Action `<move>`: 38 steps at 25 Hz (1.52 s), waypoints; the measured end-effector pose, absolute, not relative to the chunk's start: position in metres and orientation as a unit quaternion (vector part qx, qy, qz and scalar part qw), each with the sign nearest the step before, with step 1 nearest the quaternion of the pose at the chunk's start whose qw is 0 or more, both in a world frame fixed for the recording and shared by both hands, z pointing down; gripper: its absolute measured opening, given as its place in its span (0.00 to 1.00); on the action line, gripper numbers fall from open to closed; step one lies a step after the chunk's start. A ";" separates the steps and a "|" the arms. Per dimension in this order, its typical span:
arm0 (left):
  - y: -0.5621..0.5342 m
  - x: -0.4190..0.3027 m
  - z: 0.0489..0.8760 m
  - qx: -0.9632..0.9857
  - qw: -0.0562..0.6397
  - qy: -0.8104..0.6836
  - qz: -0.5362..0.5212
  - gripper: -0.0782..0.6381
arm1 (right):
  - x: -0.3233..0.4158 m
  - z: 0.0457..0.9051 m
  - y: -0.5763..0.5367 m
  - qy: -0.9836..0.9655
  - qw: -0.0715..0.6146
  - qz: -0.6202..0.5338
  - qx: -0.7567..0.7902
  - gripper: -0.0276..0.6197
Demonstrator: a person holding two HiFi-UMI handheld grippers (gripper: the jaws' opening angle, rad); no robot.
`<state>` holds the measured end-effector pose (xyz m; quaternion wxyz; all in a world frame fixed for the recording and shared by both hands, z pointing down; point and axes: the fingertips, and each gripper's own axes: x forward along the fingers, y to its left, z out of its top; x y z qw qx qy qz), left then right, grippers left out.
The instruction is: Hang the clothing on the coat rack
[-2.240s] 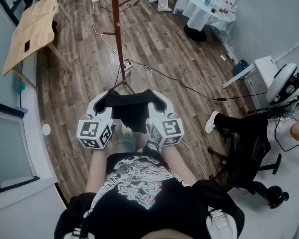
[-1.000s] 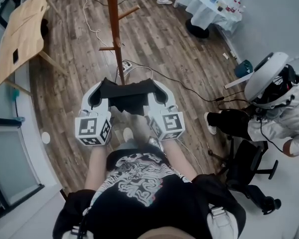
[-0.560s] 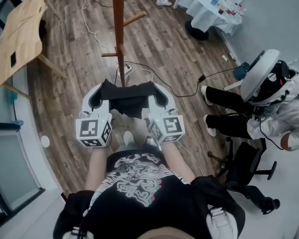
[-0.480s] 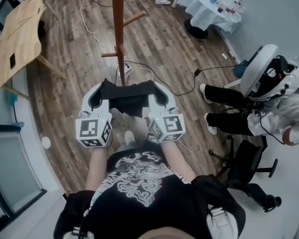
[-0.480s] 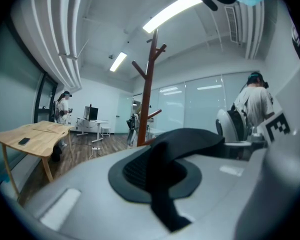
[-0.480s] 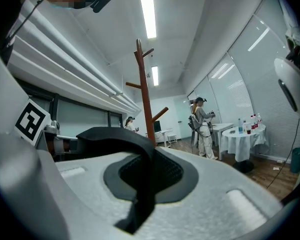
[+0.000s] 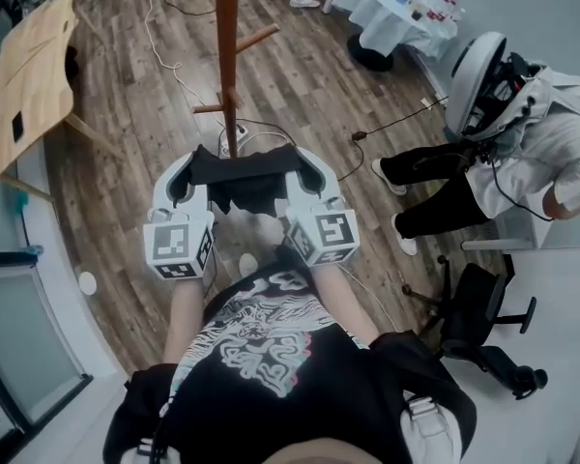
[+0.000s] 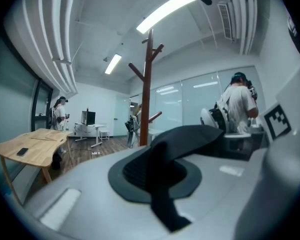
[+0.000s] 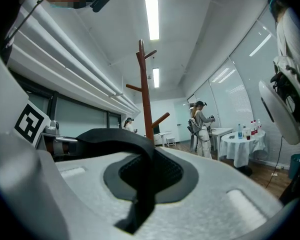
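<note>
- Wooden counter (image 7: 24, 75), far out to the left of the left gripper: carries one small dark flat item; no part in the task.
- Left gripper (image 7: 187, 184): jaws pressed together, pinching one edge of the black clothing (image 7: 244, 180). Its own view shows a dark strip of fabric caught across the pad.
- Clothing: spans between the two grippers, middle sagging below them, clear of the floor and not yet on the rack.
- Coat rack (image 7: 228, 46): upright wooden pole straight ahead of both grippers, just beyond the clothing. One peg (image 7: 257, 37) angles right; a lower peg (image 7: 211, 107) points left.
- Right gripper (image 7: 306, 177): likewise clamped on the opposite edge of the clothing.
- Step in hand, judged: approach to the rack. Do it well by raising both grippers level and keeping the fabric spread. Pass it over a peg tip, lower until the peg bears the weight, then release. The sagging middle may snag the lower peg.
- Containers: small bottles (image 9: 250, 125) stand on the white-clothed counter (image 7: 387, 22), far ahead-right of the right gripper. Contents cannot be told.
</note>
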<state>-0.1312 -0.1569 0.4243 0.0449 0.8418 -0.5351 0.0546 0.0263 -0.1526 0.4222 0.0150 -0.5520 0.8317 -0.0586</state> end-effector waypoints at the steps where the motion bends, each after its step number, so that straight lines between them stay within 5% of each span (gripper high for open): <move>1: -0.159 -0.132 0.423 0.843 0.047 -0.534 0.054 0.12 | 0.025 0.420 -0.154 0.832 0.015 -0.056 -0.552 0.07; 38: -0.275 -0.133 0.421 0.840 0.059 -0.535 0.071 0.12 | 0.027 0.409 -0.279 0.845 0.022 -0.054 -0.532 0.07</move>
